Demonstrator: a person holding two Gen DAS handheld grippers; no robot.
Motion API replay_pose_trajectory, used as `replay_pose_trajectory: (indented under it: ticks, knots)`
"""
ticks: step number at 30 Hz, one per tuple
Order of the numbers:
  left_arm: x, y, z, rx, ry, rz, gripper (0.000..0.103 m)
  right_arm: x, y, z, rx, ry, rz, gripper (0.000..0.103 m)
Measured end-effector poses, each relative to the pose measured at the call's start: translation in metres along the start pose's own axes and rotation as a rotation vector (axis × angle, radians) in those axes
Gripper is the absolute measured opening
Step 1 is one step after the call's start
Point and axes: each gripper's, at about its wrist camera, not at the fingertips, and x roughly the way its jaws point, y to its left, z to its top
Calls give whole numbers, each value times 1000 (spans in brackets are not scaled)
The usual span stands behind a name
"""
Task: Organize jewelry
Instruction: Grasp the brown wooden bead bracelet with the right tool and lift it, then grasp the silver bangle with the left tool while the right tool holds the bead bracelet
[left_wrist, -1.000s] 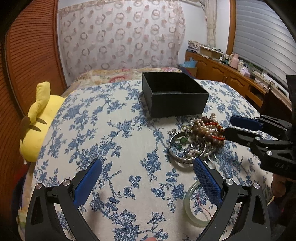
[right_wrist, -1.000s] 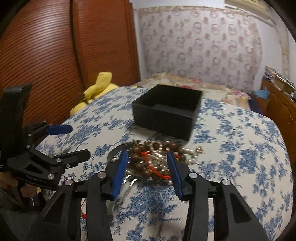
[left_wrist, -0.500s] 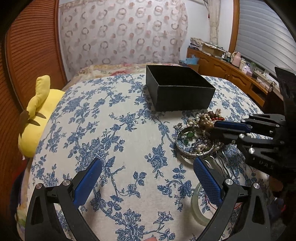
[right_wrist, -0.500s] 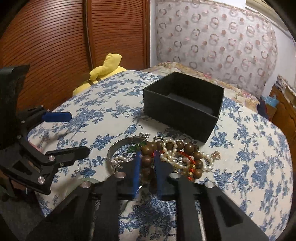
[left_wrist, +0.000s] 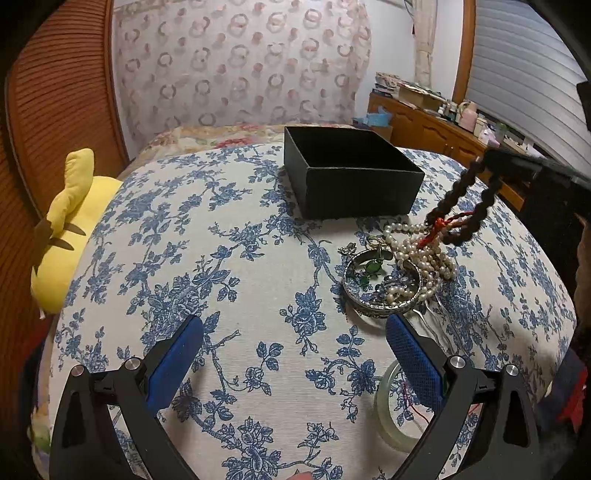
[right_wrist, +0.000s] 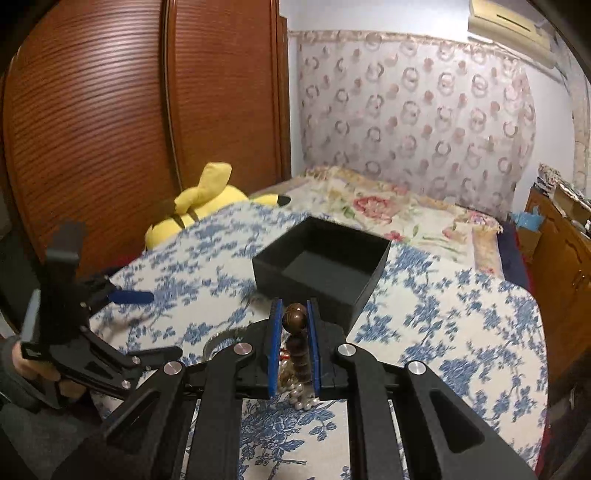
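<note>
1. Wooden bead bracelet (left_wrist: 466, 199): dark brown beads on a red cord, hanging in a loop from the right gripper (right_wrist: 294, 325), whose blue pads are clamped on a bead or two near the top. Its lower end appears to touch the jewelry pile. Risk, as a judgement: a grip on round beads is narrow, so a swing or jolt could let the strand roll out from between the pads.
2. Pearl strand (left_wrist: 421, 254): heaped directly under the hanging loop, with the red cord knot lying against it. Risk: if the cord is snagged in the pearls, a lift would drag them along or scatter them over the cloth.
3. Silver bangle (left_wrist: 380, 291): flat beside the pearls, green-stone pieces inside its ring. Risk: displaced if the pearls are pulled.
4. Black box (left_wrist: 351, 173): open, apparently empty, just beyond the pile. Risk: a swaying loop could catch its near wall and drape outside.
5. Pale jade-like bangle (left_wrist: 388, 413): near edge, partly behind the left gripper (left_wrist: 295, 350), whose jaws stand wide apart, holding nothing.
6. Blue floral cloth (left_wrist: 221, 258): soft, domed surface; dropped pieces could slide off.
7. Yellow plush toy (left_wrist: 70, 221): far left, uninvolved.
</note>
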Motion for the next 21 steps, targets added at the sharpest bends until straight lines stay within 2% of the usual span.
replay_pose_trajectory:
  ticks: [8, 10, 14, 21]
  knots:
    - [3, -9, 4, 19, 8, -22, 95, -29, -4, 13, -7, -77, -18, 15]
    - [4, -11, 5, 25, 9, -29, 95, -31, -6, 13, 1, -77, -15, 15]
    - [1, -18, 11, 36, -12, -96, 95, -25, -7, 8, -2, -53, -18, 15]
    - [1, -18, 12, 23, -21, -99, 95, -21, 4, 12, 16, -59, 62, 15]
